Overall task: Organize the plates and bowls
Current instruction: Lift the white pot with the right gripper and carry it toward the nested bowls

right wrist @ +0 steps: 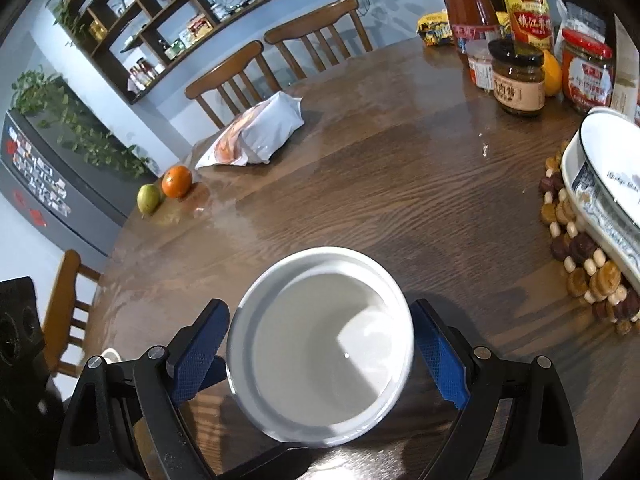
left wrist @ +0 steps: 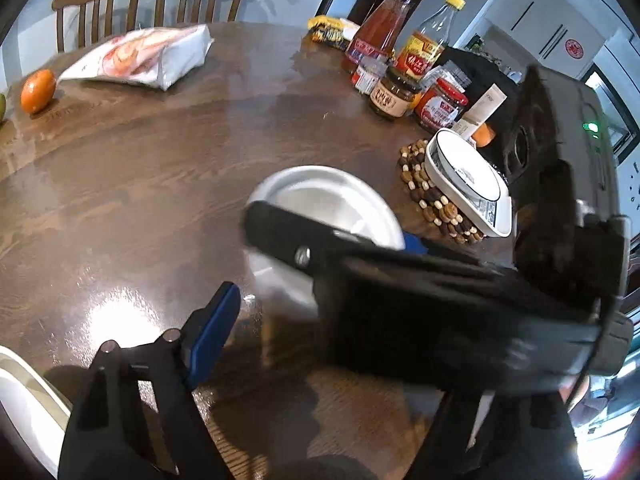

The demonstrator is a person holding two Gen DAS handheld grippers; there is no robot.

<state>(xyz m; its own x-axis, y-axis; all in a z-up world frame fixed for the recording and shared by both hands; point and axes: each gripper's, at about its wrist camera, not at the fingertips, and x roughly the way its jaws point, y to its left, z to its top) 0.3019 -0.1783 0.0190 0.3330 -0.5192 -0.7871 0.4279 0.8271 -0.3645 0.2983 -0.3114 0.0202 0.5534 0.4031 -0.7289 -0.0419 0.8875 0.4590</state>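
A plain white bowl (right wrist: 320, 344) sits on the round wooden table (right wrist: 400, 184) between the blue pads of my right gripper (right wrist: 320, 352), whose jaws stand wide on either side of the bowl; whether the pads touch it I cannot tell. The left wrist view shows the same bowl (left wrist: 332, 196) partly hidden by the right gripper's black body (left wrist: 420, 288). Only one blue-padded finger (left wrist: 212, 332) of my left gripper shows; the other is hidden. A white oval dish with a dark rim (right wrist: 608, 184) rests on a beaded trivet (right wrist: 580, 264) at the right; it also shows in the left wrist view (left wrist: 468, 180).
Sauce jars and bottles (right wrist: 520, 40) stand at the far right. A white food bag (right wrist: 256, 136), an orange (right wrist: 176, 181) and a green fruit (right wrist: 148, 199) lie at the far left. Wooden chairs (right wrist: 280, 56) stand behind. A white object (left wrist: 24, 400) shows at the left wrist view's lower left.
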